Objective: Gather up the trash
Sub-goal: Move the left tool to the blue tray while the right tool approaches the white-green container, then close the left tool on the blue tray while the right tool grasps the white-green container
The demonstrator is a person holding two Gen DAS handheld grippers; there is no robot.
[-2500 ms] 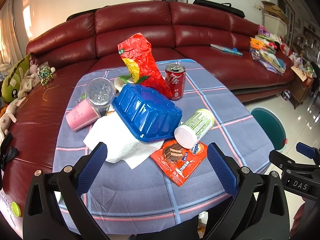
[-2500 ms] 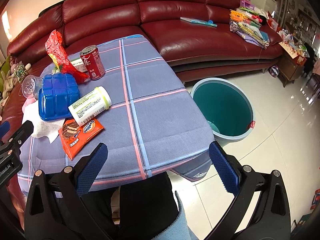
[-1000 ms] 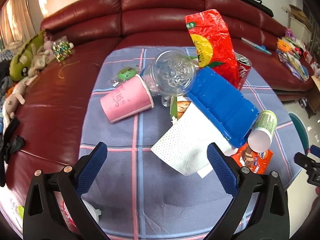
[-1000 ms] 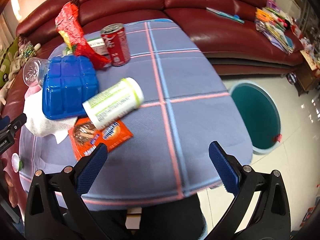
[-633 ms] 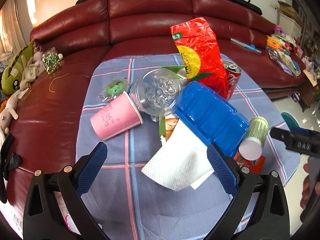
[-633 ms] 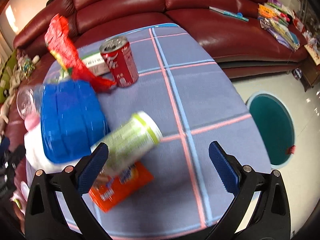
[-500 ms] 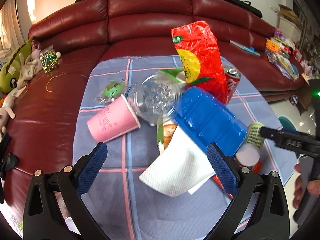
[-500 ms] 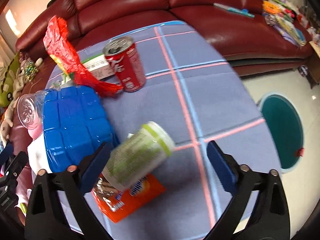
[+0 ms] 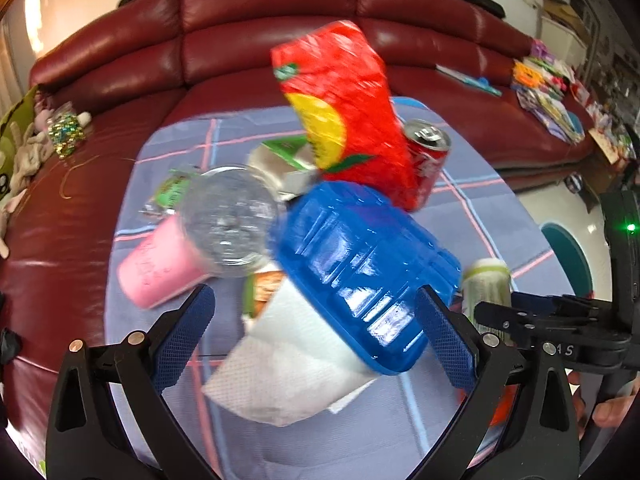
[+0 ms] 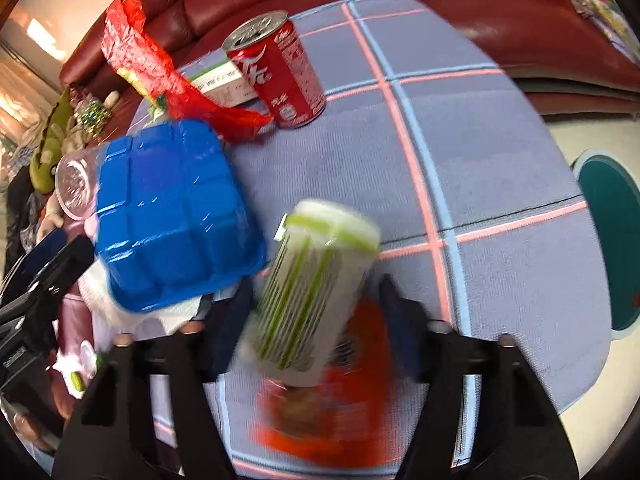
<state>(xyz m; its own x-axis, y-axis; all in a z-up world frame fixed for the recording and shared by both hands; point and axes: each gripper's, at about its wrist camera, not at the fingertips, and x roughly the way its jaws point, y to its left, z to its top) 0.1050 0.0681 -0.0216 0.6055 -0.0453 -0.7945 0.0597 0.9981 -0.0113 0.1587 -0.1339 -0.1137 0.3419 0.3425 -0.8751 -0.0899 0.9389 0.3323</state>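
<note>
Trash lies on a table with a blue checked cloth (image 10: 500, 152). My left gripper (image 9: 316, 340) is open over a white paper napkin (image 9: 292, 368) and the near edge of a blue plastic tray (image 9: 360, 264). My right gripper (image 10: 316, 320) is open, its fingers on either side of a white and green tub (image 10: 312, 288) lying on an orange snack wrapper (image 10: 332, 436). The frame is blurred, so contact is unclear. A red soda can (image 10: 280, 72), a red crumpled bag (image 9: 344, 112), a clear bottle (image 9: 228, 220) and a pink cup (image 9: 156, 276) lie behind.
A teal bin (image 10: 612, 240) stands on the white floor to the right of the table. A red leather sofa (image 9: 240, 60) wraps around the back and left. Soft toys (image 9: 24, 152) lie on the left seat, papers (image 9: 548, 100) on the right seat.
My right gripper has moved down and forward onto the white and green tub, which now sits between its fingers. My left gripper has moved closer over the napkin and the blue tray.
</note>
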